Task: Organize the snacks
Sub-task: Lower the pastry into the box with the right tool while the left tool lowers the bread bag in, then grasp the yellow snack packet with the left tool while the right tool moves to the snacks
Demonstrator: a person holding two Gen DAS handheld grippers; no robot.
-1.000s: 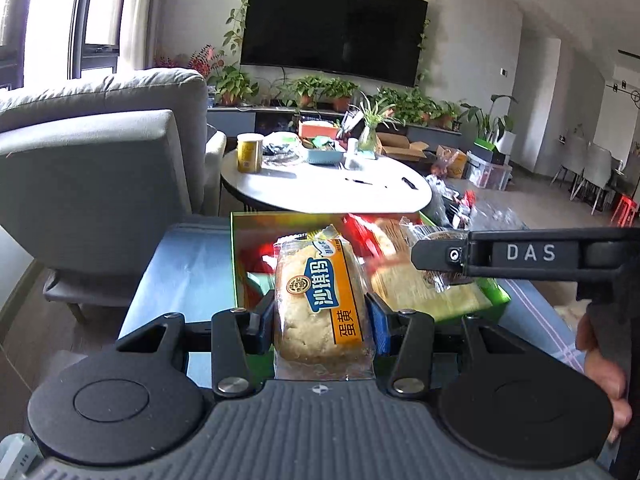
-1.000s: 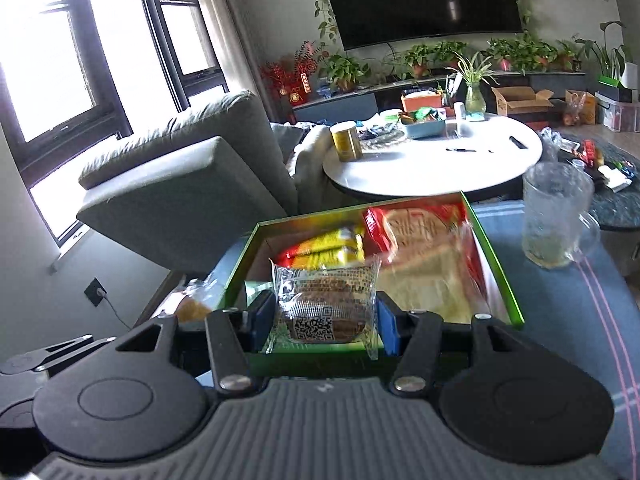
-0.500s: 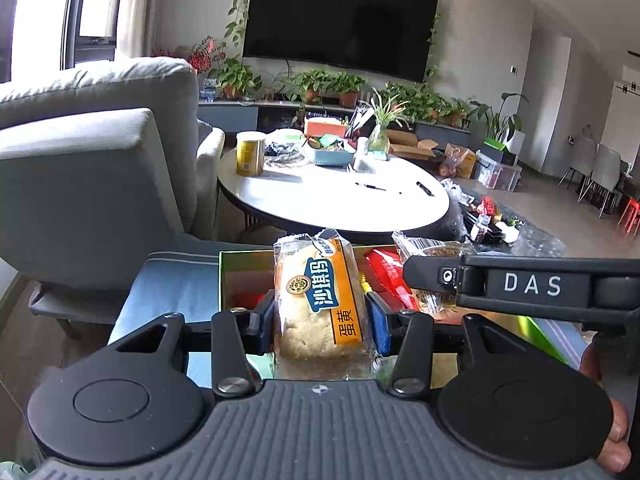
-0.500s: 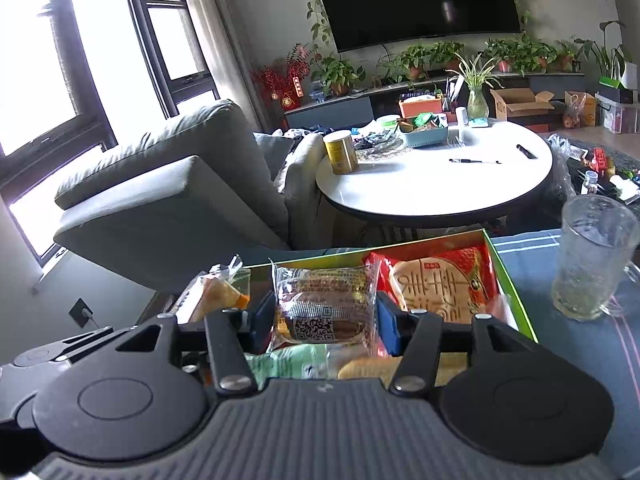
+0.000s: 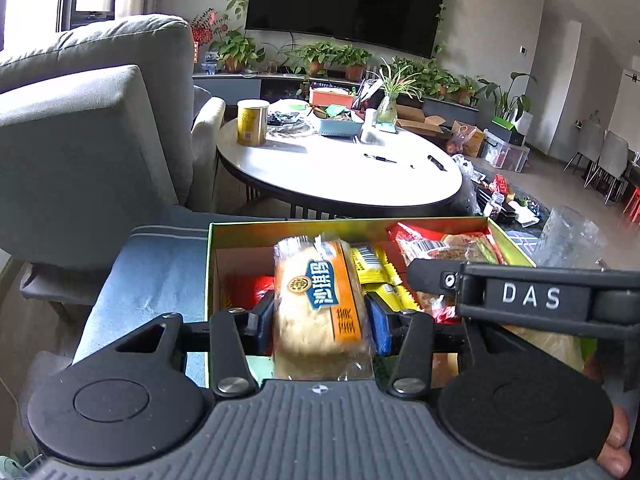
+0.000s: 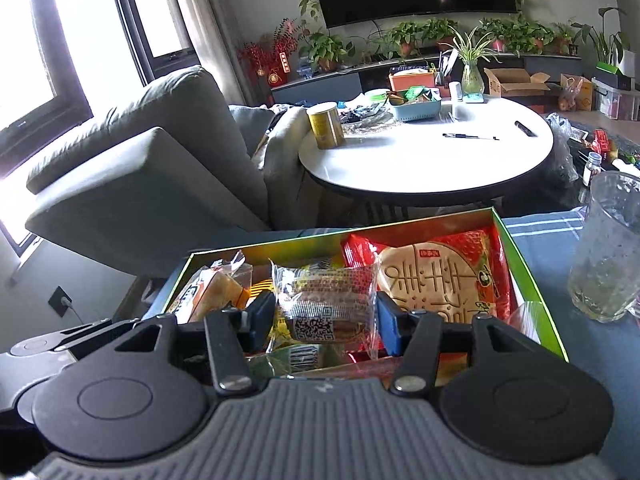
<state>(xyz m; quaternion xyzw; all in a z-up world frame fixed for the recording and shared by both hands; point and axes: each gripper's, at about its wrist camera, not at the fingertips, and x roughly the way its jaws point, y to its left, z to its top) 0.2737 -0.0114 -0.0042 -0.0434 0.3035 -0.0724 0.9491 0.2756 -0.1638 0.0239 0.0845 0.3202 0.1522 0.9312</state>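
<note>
Gripping an orange-labelled cake packet (image 5: pixel 320 312) between its blue pads (image 5: pixel 378 322), the left gripper (image 5: pixel 320 320) is closed on the wrapper's sides, the packet standing lengthwise over the near-left part of the green snack box (image 5: pixel 256 227). Right gripper (image 6: pixel 324 316): closed likewise on a clear-wrapped cake with a QR code (image 6: pixel 326 300), held over the box's near middle. Right gripper body, marked "DAS", crosses the right of the left wrist view, over the box.

Box contents beyond the held packets: yellow bars (image 5: pixel 376 276) beside the orange-labelled packet; a large red cracker bag (image 6: pixel 436 272) filling the right half; red wrappers at the left. Whether either held packet touches the contents below, cannot tell.

Box rests on a blue striped cloth (image 5: pixel 152 276). A glass mug (image 6: pixel 608 248) stands on the cloth just right of the box, apart from it.

Farther: grey armchair (image 5: pixel 92 136) at left; round white table (image 5: pixel 340 172) behind the box, carrying a yellow can (image 5: pixel 252 122), a blue-grey basket, pens. Farthest: potted plants along a low console, wall-mounted TV (image 5: pixel 344 4) above.
</note>
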